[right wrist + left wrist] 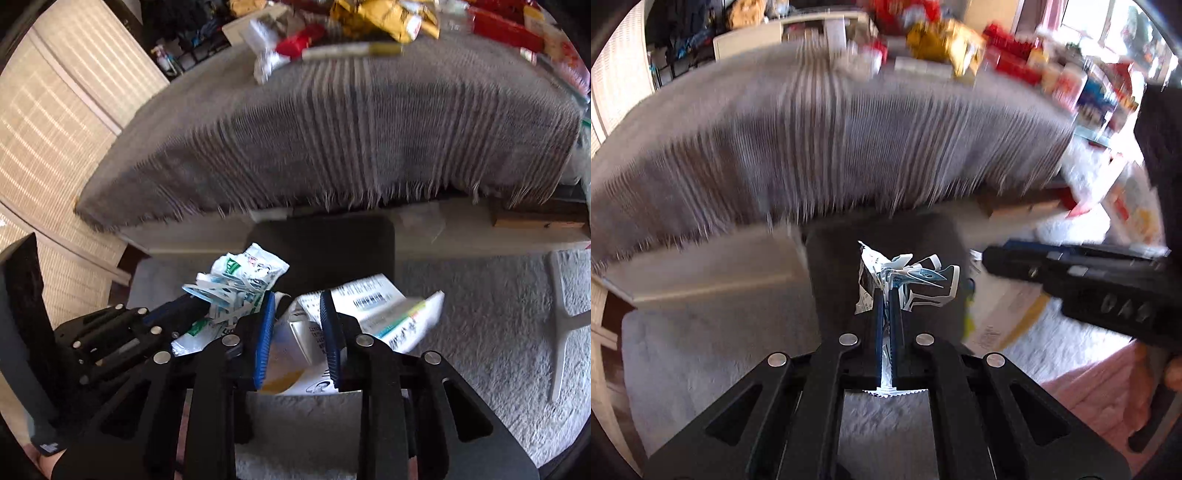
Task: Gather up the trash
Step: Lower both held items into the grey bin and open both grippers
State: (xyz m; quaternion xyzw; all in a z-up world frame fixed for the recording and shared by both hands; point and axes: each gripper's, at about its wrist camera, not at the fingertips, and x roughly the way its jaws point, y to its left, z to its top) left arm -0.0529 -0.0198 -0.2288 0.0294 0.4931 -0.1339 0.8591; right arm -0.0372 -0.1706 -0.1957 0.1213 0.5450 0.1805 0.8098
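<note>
The left gripper (885, 295) has its blue pads pressed together on a crumpled wrapper (905, 275), white with blue print, which sticks out beyond the fingertips. The right gripper (297, 306) pinches a flattened white carton (295, 343) between its pads; a second piece of printed packaging (384, 306) fans out to the right of that grip, and whether it is part of the same carton cannot be told. In the right wrist view the left gripper (192, 295) sits just to the left with its wrapper (240, 280) beside the carton.

Directly beyond both sets of tongs stands a dark bin (321, 251) on the pale carpet (480, 332), in front of a low table (332, 147) draped in a grey fringed cloth. More snack bags (384, 14) lie at the table's far edge.

The step in hand looks like carrying both loads to the bin. The next move calls for bringing the fingertips over its mouth before letting go, since light wrappers could flutter onto the carpet.
</note>
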